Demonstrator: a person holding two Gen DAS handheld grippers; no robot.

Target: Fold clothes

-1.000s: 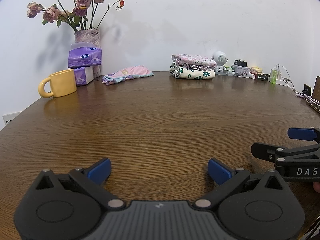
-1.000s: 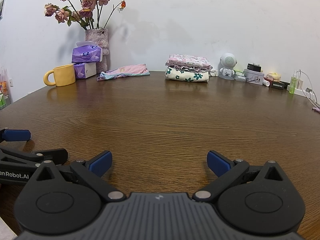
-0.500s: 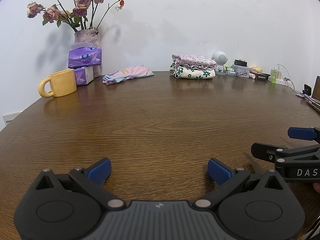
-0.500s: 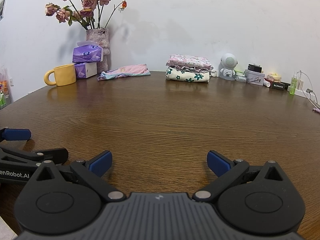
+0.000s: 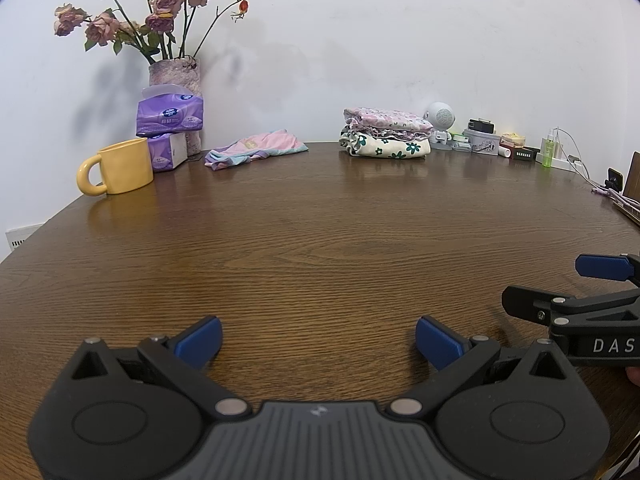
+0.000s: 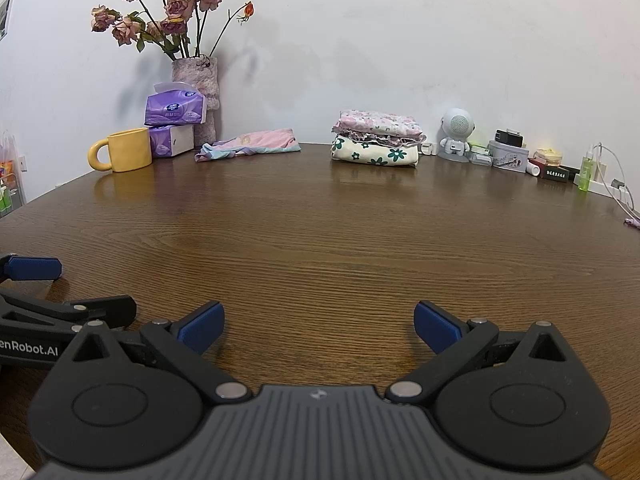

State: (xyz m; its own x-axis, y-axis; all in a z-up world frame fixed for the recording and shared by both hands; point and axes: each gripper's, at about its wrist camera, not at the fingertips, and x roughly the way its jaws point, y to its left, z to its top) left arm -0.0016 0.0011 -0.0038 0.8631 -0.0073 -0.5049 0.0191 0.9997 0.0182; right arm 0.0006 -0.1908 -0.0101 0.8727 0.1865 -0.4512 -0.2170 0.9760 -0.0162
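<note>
Wood-grain table (image 5: 320, 240), two hand-held grippers side by side at its near edge: left gripper (image 5: 318, 340) and right gripper (image 6: 318, 324), blue pads spread wide, nothing between them. Right unit's body reads "DAS", cut off by the frame; left's reads "enRobot.AI". Unfolded pink garment (image 6: 248, 146) lies at far edge nr purple tissue packs (image 6: 176, 110); folded floral stack (image 6: 376, 138) well apart to its right.

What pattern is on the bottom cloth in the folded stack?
Cream bottom cloth with dark green flowers; clearest in the right wrist view.
</note>
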